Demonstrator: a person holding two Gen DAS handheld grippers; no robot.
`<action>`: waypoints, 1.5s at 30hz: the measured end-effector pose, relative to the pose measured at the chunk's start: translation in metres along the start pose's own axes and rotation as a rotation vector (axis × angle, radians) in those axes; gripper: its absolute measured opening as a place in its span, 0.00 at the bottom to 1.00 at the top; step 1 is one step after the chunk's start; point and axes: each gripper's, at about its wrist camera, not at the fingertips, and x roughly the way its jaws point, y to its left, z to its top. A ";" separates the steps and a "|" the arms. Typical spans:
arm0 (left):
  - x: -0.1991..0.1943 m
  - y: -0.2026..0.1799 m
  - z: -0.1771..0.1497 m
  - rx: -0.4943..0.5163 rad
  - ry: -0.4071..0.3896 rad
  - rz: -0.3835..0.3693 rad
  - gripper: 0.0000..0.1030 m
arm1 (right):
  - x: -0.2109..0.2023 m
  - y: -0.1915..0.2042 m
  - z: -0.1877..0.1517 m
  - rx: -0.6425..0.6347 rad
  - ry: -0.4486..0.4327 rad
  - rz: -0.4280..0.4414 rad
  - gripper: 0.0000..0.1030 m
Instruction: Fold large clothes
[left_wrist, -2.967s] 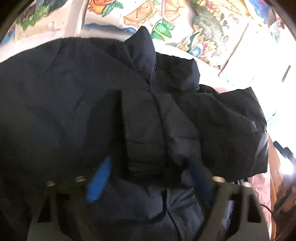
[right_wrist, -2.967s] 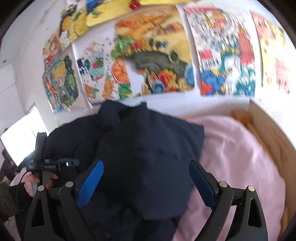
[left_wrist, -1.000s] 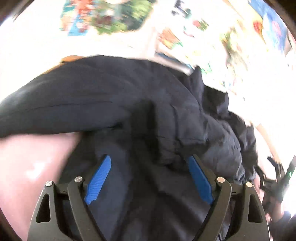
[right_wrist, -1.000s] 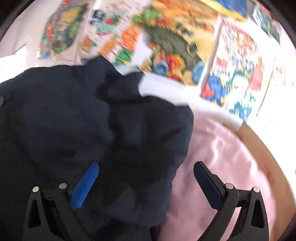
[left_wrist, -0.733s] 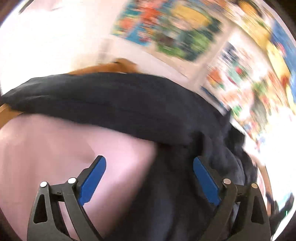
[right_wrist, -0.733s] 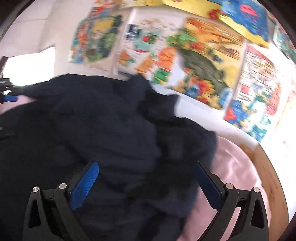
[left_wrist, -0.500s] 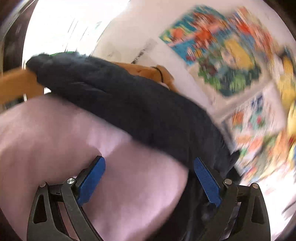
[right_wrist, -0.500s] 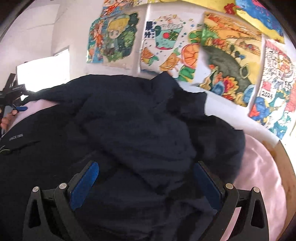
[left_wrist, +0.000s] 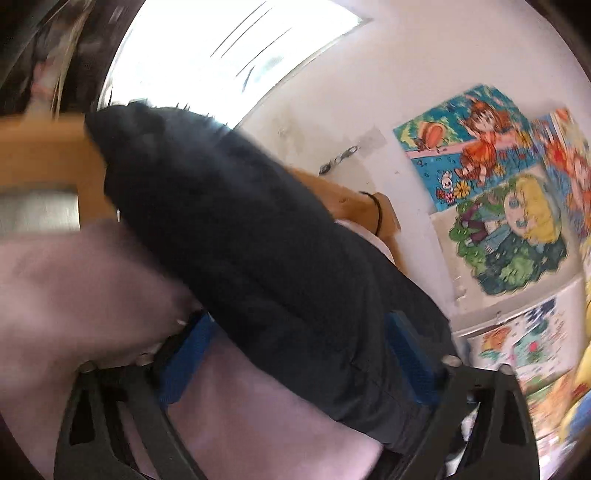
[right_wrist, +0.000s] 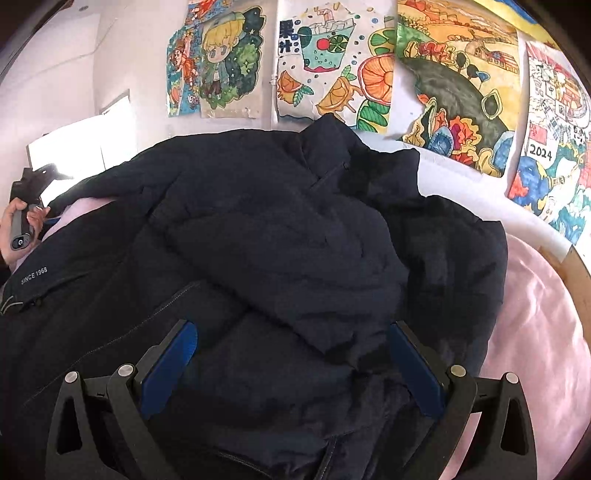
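Jacket (right_wrist: 280, 251), dark navy and padded, lies heaped across the pink bedcover (right_wrist: 539, 332) under the wall of children's paintings (right_wrist: 447, 88), its collar up toward the wall and its zip front running down toward the near edge. One sleeve (left_wrist: 229, 229) stretches out along the bed's left side toward the wooden bed frame (left_wrist: 40, 155).

That sleeve is what has changed. A second ago the left hand-held gripper (left_wrist: 295, 362) was looking over the bulk of the jacket; it has since swung wide to the side and rolled over, and the sleeve now runs between its blue pads. Its jaws are closing around the cloth, though the blur makes it hard to say whether the pads have bitten yet. A hand (right_wrist: 18, 229) shows at the far left of the right wrist view, holding that tool's grip.

The right hand-held gripper (right_wrist: 291, 362) hovers over the jacket's middle with jaws wide apart and nothing between the pads; it has only shifted and tilted a little.

My reading: the body is roughly gathered, and the left sleeve is about to be drawn across the front.
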 end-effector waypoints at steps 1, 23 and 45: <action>-0.002 -0.004 -0.002 0.032 -0.014 0.017 0.68 | -0.001 -0.001 0.000 -0.001 -0.004 -0.004 1.00; -0.058 -0.170 -0.058 0.535 -0.441 -0.054 0.03 | -0.024 -0.042 0.001 0.091 -0.071 -0.089 1.00; 0.003 -0.300 -0.451 2.027 0.113 -0.466 0.04 | -0.055 -0.149 -0.028 0.399 -0.138 -0.233 1.00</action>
